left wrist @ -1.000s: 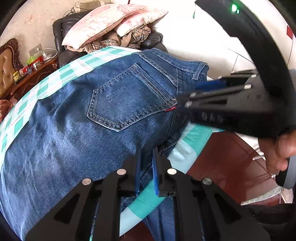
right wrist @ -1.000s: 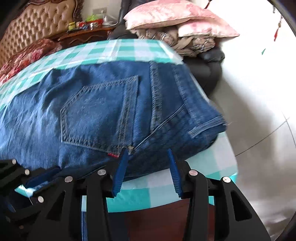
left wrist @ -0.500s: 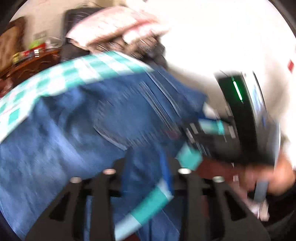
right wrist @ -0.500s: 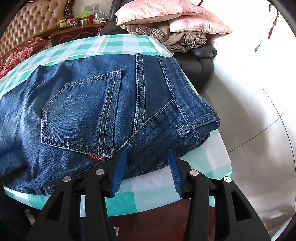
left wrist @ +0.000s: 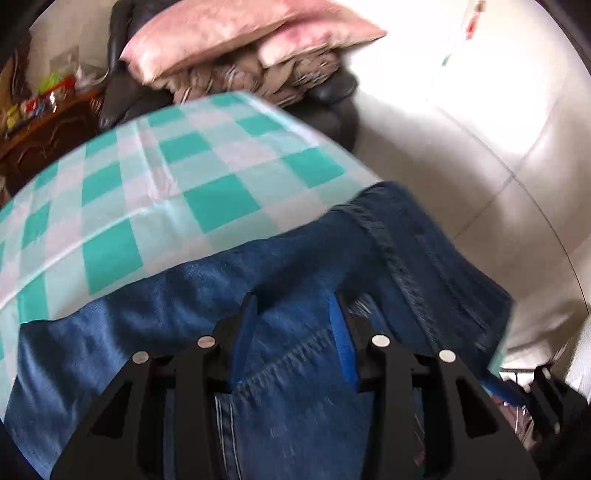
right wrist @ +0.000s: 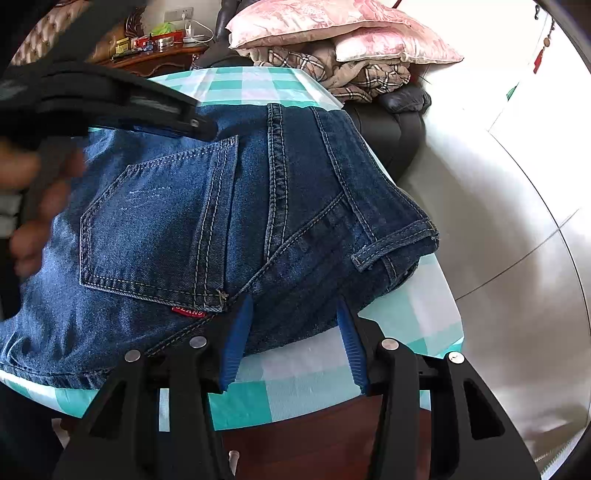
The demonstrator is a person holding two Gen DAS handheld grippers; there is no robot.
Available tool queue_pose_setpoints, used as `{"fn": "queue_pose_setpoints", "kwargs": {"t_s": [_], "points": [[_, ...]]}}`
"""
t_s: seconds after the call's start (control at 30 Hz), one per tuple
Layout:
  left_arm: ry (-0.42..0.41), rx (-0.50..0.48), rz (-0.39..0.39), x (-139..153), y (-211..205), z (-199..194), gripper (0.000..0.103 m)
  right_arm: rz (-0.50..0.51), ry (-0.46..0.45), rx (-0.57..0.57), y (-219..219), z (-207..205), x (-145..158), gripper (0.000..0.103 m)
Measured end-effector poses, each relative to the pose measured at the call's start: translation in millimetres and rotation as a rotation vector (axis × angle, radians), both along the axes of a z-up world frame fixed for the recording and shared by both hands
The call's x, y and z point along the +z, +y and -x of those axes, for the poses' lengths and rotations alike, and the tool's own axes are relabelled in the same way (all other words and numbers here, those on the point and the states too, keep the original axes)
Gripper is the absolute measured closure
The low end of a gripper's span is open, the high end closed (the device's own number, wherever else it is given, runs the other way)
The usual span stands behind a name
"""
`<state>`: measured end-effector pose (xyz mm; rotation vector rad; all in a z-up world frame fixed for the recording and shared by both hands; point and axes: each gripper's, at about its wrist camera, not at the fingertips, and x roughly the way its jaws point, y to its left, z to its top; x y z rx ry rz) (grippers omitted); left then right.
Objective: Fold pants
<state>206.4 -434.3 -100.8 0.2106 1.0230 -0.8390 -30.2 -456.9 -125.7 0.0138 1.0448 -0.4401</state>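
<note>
So there's a table with a teal-and-white checked tablecloth (right wrist: 306, 373), and a pair of dark blue jeans (right wrist: 192, 236) is spread flat across it, back side up. The waistband end sits at the table's right-hand corner in the right wrist view, with the back pocket (right wrist: 159, 229) facing up and a little red tag at its lower edge. Behind the table there's a dark chair piled with pink pillows (right wrist: 332, 29) and plaid blankets.

The left gripper (left wrist: 293, 328) hovers over the denim, jaws partly apart, nothing pinched between them as far as I can see. That view's pretty smeared though. It shows up top left in the other camera too, with the person's hand (right wrist: 33, 206) on it.

The right gripper (right wrist: 295, 328) sits at the near edge of the jeans, jaws partly apart, not clamped on the fabric.
</note>
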Motion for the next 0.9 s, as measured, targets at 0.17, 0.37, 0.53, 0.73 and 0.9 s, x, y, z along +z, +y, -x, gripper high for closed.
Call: {"fn": "queue_pose_setpoints", "kwargs": {"t_s": [0.17, 0.37, 0.53, 0.73, 0.9], "points": [[-0.026, 0.009, -0.043, -7, -9, -4, 0.061, 0.006, 0.005, -0.005, 1, 0, -1, 0.058], [-0.087, 0.012, -0.027, 11, -14, 6, 0.056, -0.002, 0.007, -0.014, 0, 1, 0, 0.057], [-0.08, -0.044, -0.107, -2, -34, 9, 0.037, 0.017, 0.022, -0.035, 0, -3, 1, 0.05], [-0.184, 0.091, -0.011, 49, 44, 43, 0.035, -0.076, -0.051, -0.014, 8, -2, 23, 0.046], [-0.206, 0.312, -0.031, 67, 155, 76, 0.032, -0.155, -0.104, 0.134, 59, -10, 36, 0.045]]}}
